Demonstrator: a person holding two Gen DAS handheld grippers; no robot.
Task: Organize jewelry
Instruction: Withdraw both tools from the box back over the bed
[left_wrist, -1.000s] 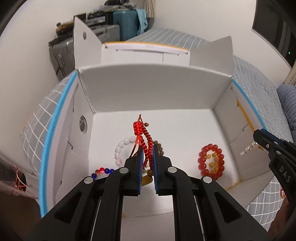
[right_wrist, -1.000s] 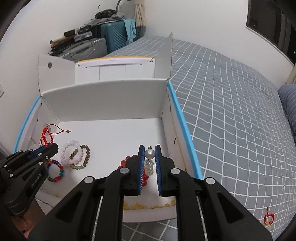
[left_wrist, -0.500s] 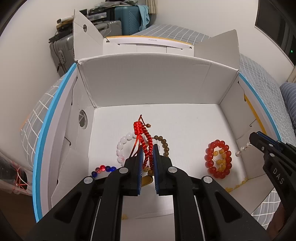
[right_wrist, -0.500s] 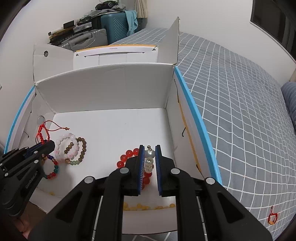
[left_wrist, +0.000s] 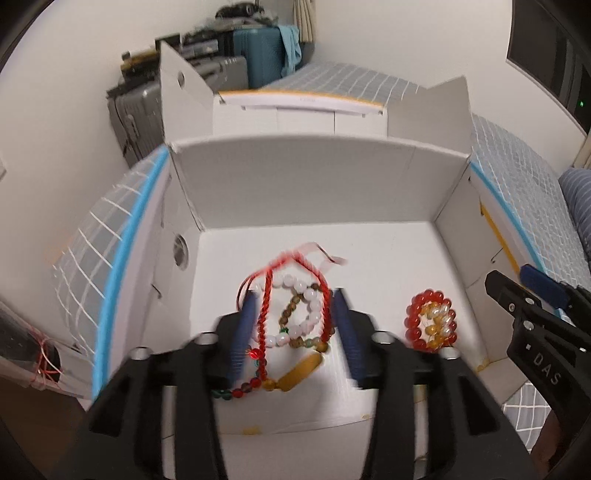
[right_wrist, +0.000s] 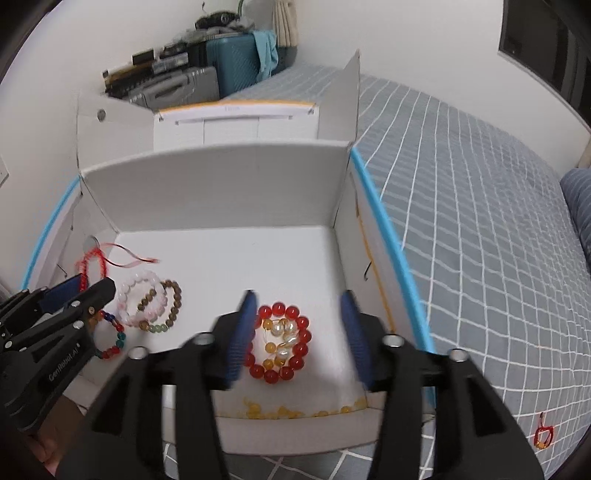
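Note:
An open white cardboard box (left_wrist: 317, 192) (right_wrist: 221, 195) sits on the bed. My left gripper (left_wrist: 295, 299) is open above its left part; a red braided cord bracelet (left_wrist: 266, 306) (right_wrist: 92, 262) lies loose between its fingers, over a pink-white bead bracelet (left_wrist: 306, 295) (right_wrist: 136, 291) and a brown bead bracelet (left_wrist: 291, 310) (right_wrist: 173, 295). My right gripper (right_wrist: 299, 299) is open above a red bead bracelet (right_wrist: 295, 339) (left_wrist: 421, 306), with a pearl piece (right_wrist: 284, 332) lying inside that ring.
A multicolour bead bracelet (right_wrist: 114, 339) lies at the box's left front. Yellow beads (right_wrist: 280, 411) line the front wall. A small red trinket (right_wrist: 543, 435) lies on the grey grid bedspread (right_wrist: 461, 221). Suitcases (left_wrist: 255, 55) stand against the far wall.
Both grippers have opened. The red cord bracelet has dropped from the left gripper onto the bead bracelets. The pearl piece has dropped from the right gripper into the red bead ring.

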